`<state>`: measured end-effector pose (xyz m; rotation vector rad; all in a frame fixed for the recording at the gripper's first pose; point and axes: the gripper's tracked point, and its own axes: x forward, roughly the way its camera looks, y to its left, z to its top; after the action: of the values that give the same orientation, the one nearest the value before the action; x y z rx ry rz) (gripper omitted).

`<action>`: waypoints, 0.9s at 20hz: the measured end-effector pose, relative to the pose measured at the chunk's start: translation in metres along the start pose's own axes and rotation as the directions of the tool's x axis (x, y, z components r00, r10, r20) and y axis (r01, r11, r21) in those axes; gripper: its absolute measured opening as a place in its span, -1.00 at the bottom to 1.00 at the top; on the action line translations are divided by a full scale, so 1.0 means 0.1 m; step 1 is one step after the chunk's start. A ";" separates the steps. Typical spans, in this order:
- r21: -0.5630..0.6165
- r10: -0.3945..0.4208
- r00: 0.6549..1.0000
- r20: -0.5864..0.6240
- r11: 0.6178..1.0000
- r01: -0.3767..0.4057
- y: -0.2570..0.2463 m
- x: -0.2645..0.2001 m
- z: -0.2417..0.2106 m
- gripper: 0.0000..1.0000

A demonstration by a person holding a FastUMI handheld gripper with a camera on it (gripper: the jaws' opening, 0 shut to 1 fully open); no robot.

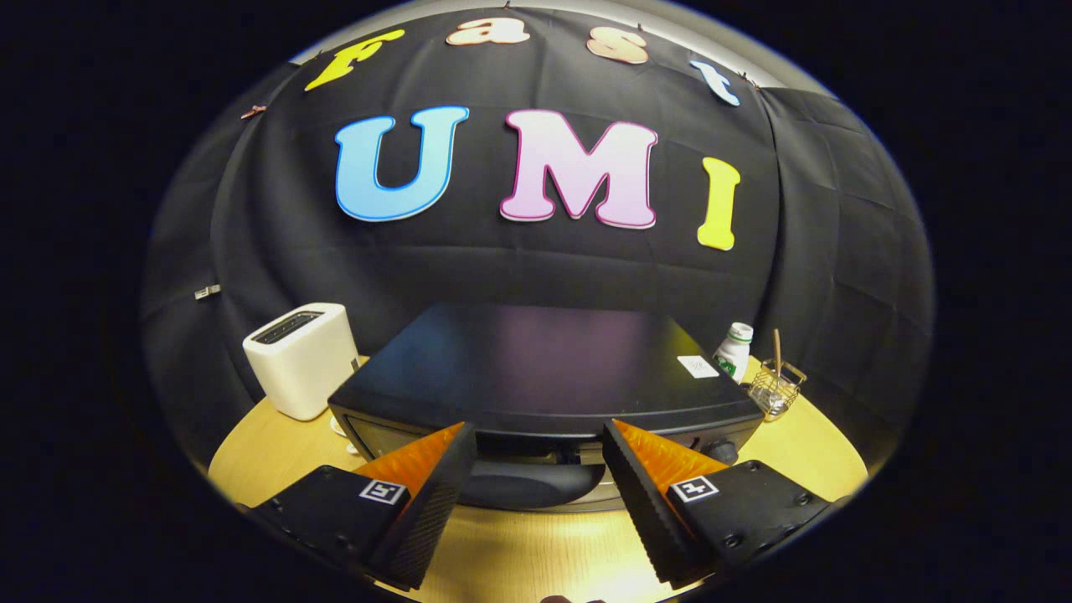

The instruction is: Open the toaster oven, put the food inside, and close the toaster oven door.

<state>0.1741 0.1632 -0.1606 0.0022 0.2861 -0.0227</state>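
Straight ahead of the gripper [538, 469], on the desk [804, 456], sits the toaster oven [544, 368], front facing the fingers. Its door handle [523, 484] runs crosswise in the gap between them; fingers spread apart, gripping nothing. Contact with the handle looks unlikely, though hard to judge. Door appears shut.

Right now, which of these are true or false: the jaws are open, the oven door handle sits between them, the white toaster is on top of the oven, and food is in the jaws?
1. The jaws of the gripper are open. True.
2. The door handle of the toaster oven shows between them. True.
3. The white toaster stands on the oven. False: it stands beside it on the table.
4. Food is held. False: nothing is gripped.
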 end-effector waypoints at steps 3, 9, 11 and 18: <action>0.006 -0.007 1.000 -0.014 1.000 0.007 0.01 0.00 -0.01 0.98; 0.005 0.009 0.995 -0.099 1.000 -0.008 0.05 -0.25 -0.22 0.99; 0.002 0.006 0.994 -0.107 1.000 -0.006 0.04 -0.35 -0.32 0.99; -0.031 0.024 0.985 -0.173 0.999 -0.029 0.06 -0.68 -0.67 0.97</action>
<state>0.0898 0.1713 -0.2060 -0.0251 0.4595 0.0089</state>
